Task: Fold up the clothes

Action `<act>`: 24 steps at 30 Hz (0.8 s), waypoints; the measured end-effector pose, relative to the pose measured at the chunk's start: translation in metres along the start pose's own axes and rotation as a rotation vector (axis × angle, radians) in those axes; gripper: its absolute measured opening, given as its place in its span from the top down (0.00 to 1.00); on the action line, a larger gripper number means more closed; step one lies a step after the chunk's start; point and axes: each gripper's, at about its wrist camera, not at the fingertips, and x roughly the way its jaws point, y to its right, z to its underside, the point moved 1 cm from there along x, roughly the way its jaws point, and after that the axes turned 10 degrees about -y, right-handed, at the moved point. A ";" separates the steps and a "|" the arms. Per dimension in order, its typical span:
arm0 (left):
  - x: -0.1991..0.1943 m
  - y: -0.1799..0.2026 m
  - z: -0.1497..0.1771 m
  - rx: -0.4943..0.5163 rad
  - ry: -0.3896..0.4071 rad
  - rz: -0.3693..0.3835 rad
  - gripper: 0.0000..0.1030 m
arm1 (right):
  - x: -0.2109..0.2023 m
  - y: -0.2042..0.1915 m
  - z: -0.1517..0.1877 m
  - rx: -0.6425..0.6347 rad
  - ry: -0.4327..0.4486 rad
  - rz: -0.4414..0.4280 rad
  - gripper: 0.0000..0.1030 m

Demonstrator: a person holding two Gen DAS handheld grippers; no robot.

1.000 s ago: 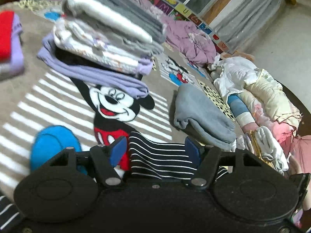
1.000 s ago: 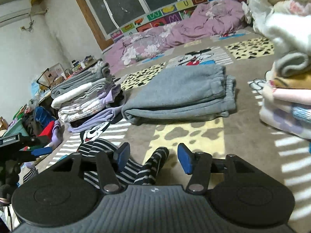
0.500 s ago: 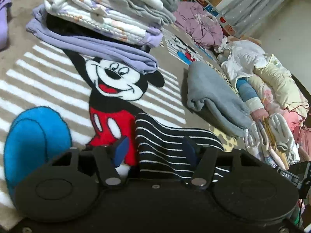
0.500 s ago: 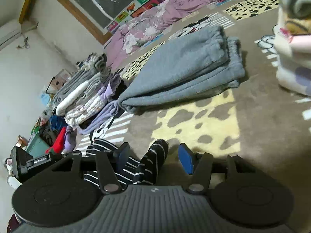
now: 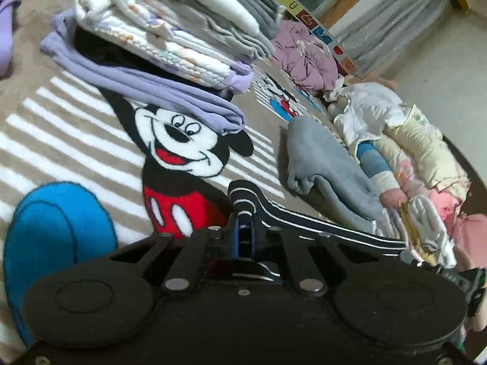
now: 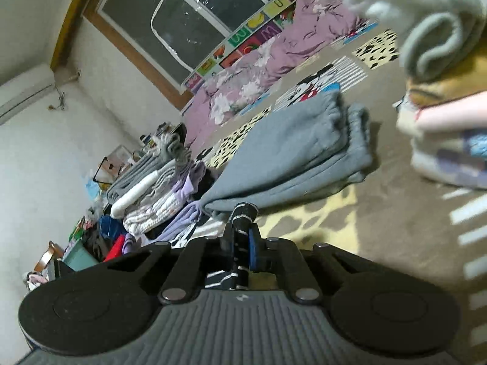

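Observation:
A black garment with thin white stripes stretches taut between both grippers, lifted off the rug. My left gripper is shut on one bunched end of it, above the cartoon mouse on the rug. My right gripper is shut on the other bunched end, in front of the folded grey sweatpants. Most of the garment's body is hidden under the gripper bodies.
A tall stack of folded clothes stands at the back left. Grey sweatpants lie to the right, with a heap of pale and pink clothes beyond. Another folded stack rises at the right. A purple quilt lies under the window.
Both grippers went from open around the striped garment to shut on it. The garment has been raised and pulled tight between them, and both views have tilted.

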 end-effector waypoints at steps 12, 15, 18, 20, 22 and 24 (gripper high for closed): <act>0.006 -0.014 0.000 -0.065 -0.007 -0.036 0.96 | 0.015 0.016 0.004 0.030 -0.009 0.079 0.90; 0.004 -0.015 -0.002 -0.087 -0.002 -0.068 0.92 | 0.022 0.017 0.005 0.027 -0.028 0.152 0.87; -0.007 -0.024 -0.006 -0.135 0.033 -0.065 0.92 | 0.028 0.017 0.007 0.024 -0.046 0.226 0.77; -0.014 -0.024 -0.008 -0.142 0.046 -0.056 0.91 | 0.026 0.015 0.006 0.020 -0.037 0.256 0.60; -0.015 -0.020 -0.010 -0.136 0.043 -0.037 0.73 | 0.019 0.012 0.003 0.013 -0.005 0.265 0.52; -0.014 -0.016 -0.011 -0.125 0.039 -0.022 0.64 | 0.015 0.002 -0.001 -0.041 0.005 0.288 0.51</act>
